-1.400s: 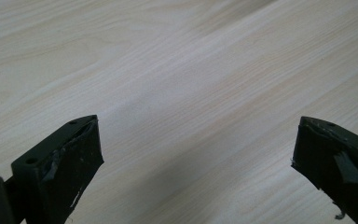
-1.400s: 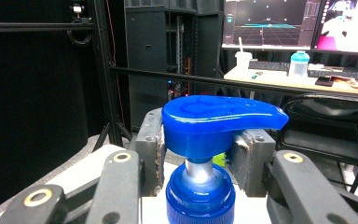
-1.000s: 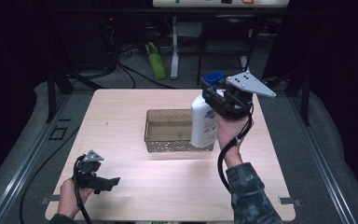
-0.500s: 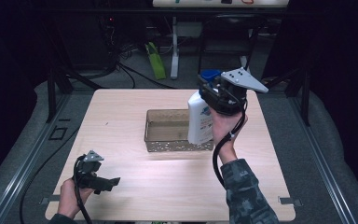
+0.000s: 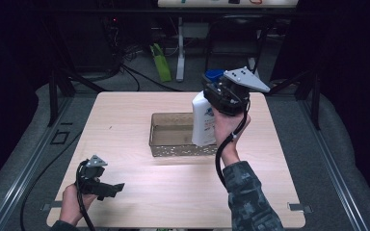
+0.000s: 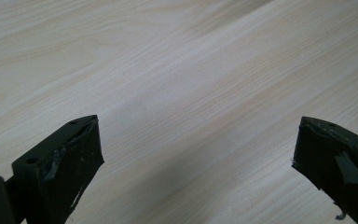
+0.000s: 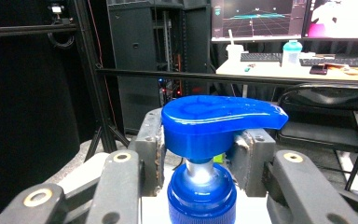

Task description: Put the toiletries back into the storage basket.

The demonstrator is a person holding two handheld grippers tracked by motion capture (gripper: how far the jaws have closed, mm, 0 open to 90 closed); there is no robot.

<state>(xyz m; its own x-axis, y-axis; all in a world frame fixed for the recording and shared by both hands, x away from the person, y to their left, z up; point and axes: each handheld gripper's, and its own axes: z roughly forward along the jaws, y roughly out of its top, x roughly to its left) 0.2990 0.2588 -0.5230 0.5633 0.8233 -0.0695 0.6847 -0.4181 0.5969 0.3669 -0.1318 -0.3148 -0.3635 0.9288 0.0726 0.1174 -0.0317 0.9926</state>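
A white pump bottle (image 5: pixel 203 120) with a blue pump head (image 7: pixel 221 119) hangs upright at the right end of a shallow metal basket (image 5: pixel 173 150) in the middle of the table. My right gripper (image 5: pixel 213 90) is shut on the bottle's neck just under the pump, with the grey pads (image 7: pixel 151 144) pressed on either side in the right gripper view. Whether the bottle's base touches the basket floor I cannot tell. My left gripper (image 5: pixel 117 187) lies low at the table's front left, open, with bare wood (image 6: pixel 168 70) between its jaws.
The light wooden table (image 5: pixel 125 125) has a dark drop on all sides. Behind it are black frame posts, cables and a green object (image 5: pixel 160 62) on the floor. A desk with monitors (image 7: pixel 261 18) and a chair (image 7: pixel 326 116) stand farther off.
My right gripper has carried the bottle a little to the left, toward the basket's right end. The left gripper has stayed put.
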